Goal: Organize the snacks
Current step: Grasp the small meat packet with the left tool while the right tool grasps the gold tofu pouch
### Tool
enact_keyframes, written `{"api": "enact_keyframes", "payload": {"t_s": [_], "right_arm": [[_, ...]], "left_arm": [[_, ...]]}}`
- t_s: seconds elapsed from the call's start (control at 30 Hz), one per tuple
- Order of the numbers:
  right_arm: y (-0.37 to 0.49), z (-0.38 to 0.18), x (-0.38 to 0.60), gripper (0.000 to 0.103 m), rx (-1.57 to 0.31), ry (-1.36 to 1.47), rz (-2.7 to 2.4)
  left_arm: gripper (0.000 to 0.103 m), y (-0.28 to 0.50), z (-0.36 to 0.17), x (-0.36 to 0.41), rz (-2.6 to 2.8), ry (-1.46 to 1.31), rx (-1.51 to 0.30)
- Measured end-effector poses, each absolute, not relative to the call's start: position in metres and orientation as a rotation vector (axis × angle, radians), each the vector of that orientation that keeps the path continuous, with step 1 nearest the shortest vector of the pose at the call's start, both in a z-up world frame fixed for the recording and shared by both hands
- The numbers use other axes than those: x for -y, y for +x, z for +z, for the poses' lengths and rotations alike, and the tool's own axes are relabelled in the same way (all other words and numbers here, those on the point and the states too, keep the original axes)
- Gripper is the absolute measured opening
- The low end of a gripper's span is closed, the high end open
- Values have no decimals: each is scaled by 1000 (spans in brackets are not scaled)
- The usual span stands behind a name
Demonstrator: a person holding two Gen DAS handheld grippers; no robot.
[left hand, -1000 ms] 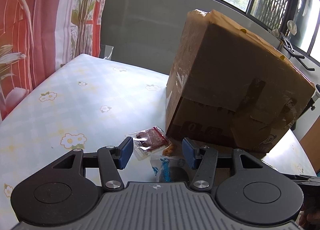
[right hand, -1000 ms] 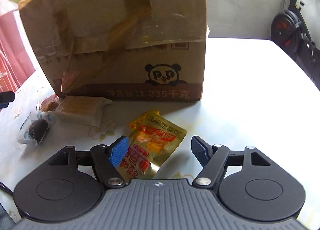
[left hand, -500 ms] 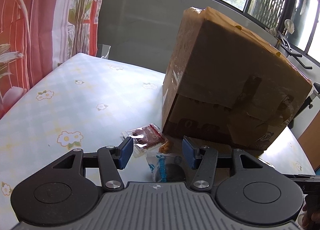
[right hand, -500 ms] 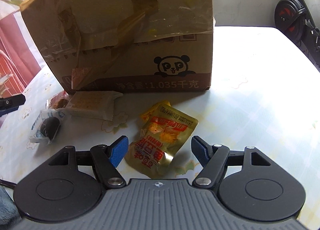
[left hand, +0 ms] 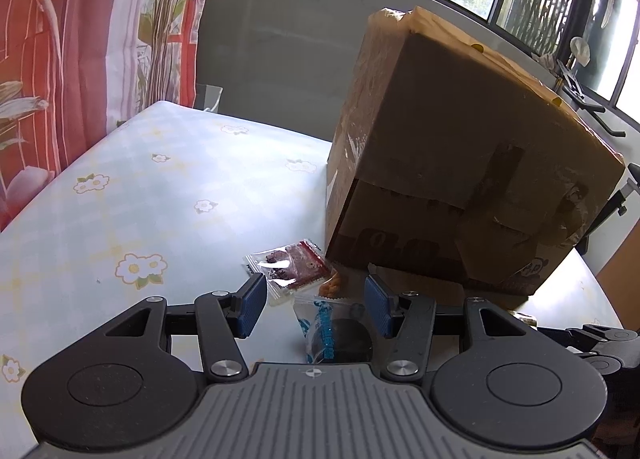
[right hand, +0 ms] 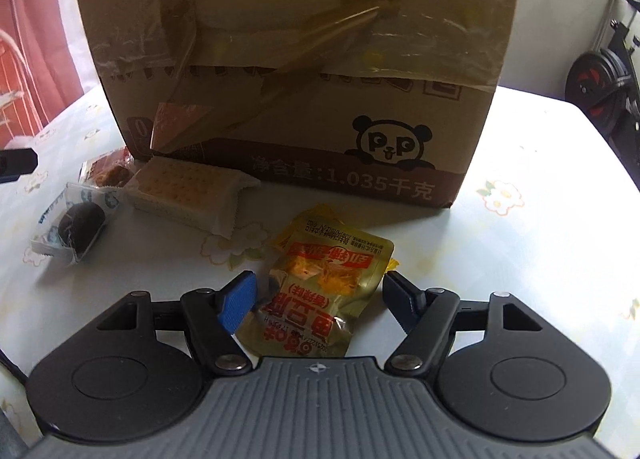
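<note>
The right gripper (right hand: 318,295) hung with its fingers spread, unclenched, either side of the crinkled yellow foil snack pouch (right hand: 320,291) lying flat on the flowered tabletop (right hand: 540,227), just before the taped brown cardboard box (right hand: 300,59). To my eye, it should drop lower and pinch the pouch's raised edge. The left gripper (left hand: 316,303) waited released above a clear-wrapped dark cookie (left hand: 340,335).

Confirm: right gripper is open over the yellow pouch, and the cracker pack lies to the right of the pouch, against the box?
Wrong side. In the right wrist view the cracker pack lies left of the yellow pouch, against the box. The rest holds: the right gripper is open over the pouch.
</note>
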State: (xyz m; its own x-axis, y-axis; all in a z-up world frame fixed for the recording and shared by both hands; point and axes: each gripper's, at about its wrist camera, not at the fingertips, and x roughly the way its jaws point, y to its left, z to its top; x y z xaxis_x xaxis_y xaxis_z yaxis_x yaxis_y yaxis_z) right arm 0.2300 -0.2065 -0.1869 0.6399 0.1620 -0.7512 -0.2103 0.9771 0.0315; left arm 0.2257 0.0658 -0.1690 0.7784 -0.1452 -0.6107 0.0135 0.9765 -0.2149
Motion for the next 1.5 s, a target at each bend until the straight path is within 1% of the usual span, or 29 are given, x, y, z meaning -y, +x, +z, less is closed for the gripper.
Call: {"api": "enact_keyframes", "payload": {"t_s": [0.33, 0.53, 0.73, 0.9, 1.1, 1.17, 1.27, 1.4, 1.5], "right_arm": [[236, -192, 194, 71, -794, -133, 291], [222, -176, 207, 72, -777, -54, 257], [227, -179, 209, 72, -865, 66, 272], [231, -183, 197, 73, -863, 9, 270], [231, -190, 192, 70, -817, -75, 274], [230, -192, 193, 64, -795, -82, 270], [226, -193, 197, 60, -778, -91, 285], [220, -189, 206, 54, -757, -59, 284], [214, -182, 218, 54, -689, -5, 279]], "left_arm": [[57, 225, -169, -68, -72, -207, -676], [57, 226, -169, -69, -62, -214, -680], [57, 227, -170, -69, -63, -213, -681], [57, 226, -170, -72, -52, -214, -683], [57, 227, -170, -72, -53, -212, -687], [57, 227, -171, -72, -51, -212, -691], [57, 228, -172, -72, -49, -212, -698], [57, 229, -174, -73, -41, -210, -705], [57, 231, -176, -73, -33, -206, -715]]}}
